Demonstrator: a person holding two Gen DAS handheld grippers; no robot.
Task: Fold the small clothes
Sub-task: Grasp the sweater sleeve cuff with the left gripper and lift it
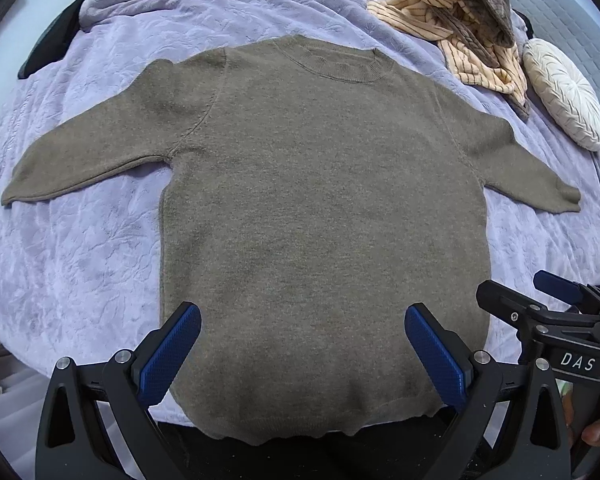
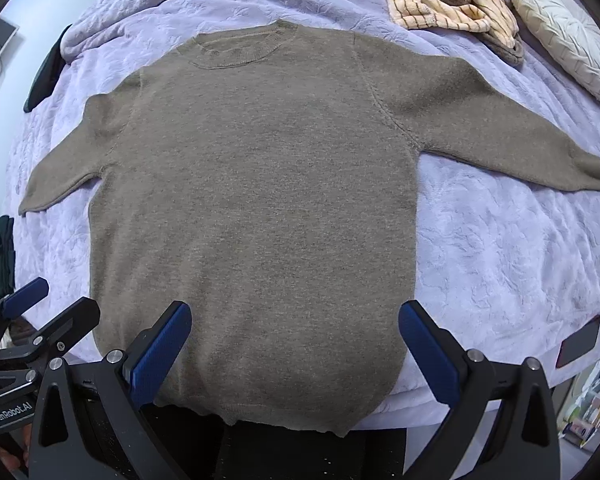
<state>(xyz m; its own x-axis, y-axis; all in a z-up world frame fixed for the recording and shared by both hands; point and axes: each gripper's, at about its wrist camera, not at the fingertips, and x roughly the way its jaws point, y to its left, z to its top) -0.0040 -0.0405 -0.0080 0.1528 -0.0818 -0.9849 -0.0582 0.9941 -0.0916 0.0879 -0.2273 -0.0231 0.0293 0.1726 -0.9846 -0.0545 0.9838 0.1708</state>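
Lying flat, sleeves spread: taupe sweater [image 1: 324, 208].

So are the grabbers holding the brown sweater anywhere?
No, nothing is held. The left gripper and the right gripper both hang open above the sweater's bottom part, which lies flat on the purple blanket.

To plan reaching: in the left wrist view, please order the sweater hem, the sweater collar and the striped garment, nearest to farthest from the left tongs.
1. Sweater hem, just below the open left tongs.
2. Sweater collar, straight ahead.
3. Striped garment, far right.
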